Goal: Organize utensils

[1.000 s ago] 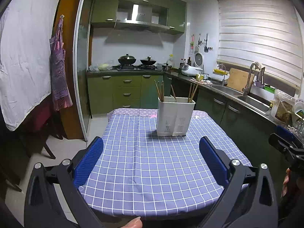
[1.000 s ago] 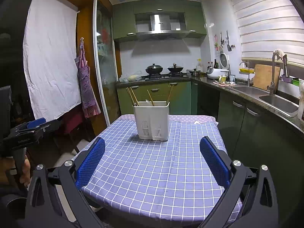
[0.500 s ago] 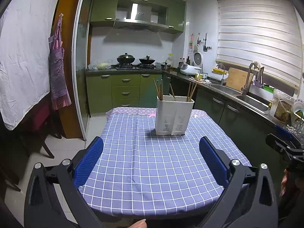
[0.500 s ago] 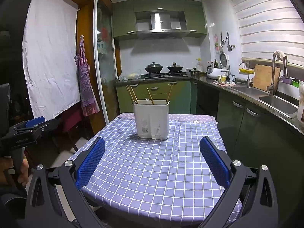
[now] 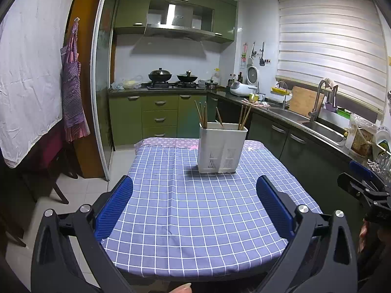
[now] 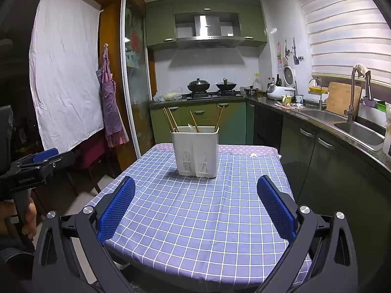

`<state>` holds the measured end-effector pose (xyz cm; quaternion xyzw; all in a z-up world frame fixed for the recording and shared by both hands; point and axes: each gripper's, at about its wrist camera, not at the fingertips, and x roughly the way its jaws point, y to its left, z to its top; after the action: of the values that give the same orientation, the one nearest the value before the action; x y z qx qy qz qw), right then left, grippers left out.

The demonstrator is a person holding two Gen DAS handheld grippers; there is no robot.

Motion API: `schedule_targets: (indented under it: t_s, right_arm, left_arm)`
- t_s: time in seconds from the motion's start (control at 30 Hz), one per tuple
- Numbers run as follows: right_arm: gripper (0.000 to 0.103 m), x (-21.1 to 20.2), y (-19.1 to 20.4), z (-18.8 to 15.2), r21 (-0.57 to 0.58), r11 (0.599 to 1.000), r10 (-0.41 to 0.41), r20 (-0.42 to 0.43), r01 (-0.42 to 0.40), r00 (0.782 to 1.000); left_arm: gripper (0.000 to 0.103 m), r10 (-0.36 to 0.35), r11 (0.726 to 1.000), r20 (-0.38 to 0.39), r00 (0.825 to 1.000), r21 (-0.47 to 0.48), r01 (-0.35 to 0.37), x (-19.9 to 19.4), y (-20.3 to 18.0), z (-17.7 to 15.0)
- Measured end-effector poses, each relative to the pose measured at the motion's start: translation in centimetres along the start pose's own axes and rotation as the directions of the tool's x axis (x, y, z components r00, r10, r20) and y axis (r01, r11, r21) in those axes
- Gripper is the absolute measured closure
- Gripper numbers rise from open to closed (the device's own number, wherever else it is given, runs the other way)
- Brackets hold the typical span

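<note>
A white slotted utensil holder (image 5: 222,150) stands upright on the far half of the blue checked tablecloth (image 5: 195,210); it also shows in the right wrist view (image 6: 196,152). Several wooden chopsticks (image 5: 203,117) stick up from it, and a pale spoon (image 6: 191,128) shows inside. My left gripper (image 5: 194,205) is open and empty, held over the table's near edge. My right gripper (image 6: 195,206) is open and empty, also at the near edge, to the right of the left one.
A green kitchen counter with a sink (image 6: 356,128) runs along the right. A stove with two woks (image 5: 171,75) stands at the back. A dark chair (image 5: 48,161) and a hanging apron (image 5: 73,97) are to the left.
Both grippers have drifted slightly, so the holder sits a little differently in each view. Both stay open and empty.
</note>
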<state>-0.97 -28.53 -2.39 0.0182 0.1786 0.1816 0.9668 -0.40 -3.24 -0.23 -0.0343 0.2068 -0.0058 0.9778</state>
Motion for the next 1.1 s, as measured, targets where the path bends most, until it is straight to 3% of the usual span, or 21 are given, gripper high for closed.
schedule_targets:
  t_s: [1.1]
  right_arm:
    - [0.005, 0.92, 0.38, -0.32, -0.01, 1.0, 0.007, -0.019, -0.007, 1.0]
  left_arm:
    - [0.007, 0.005, 1.0, -0.022, 1.0, 0.01, -0.005, 0.42, -0.24, 0.16]
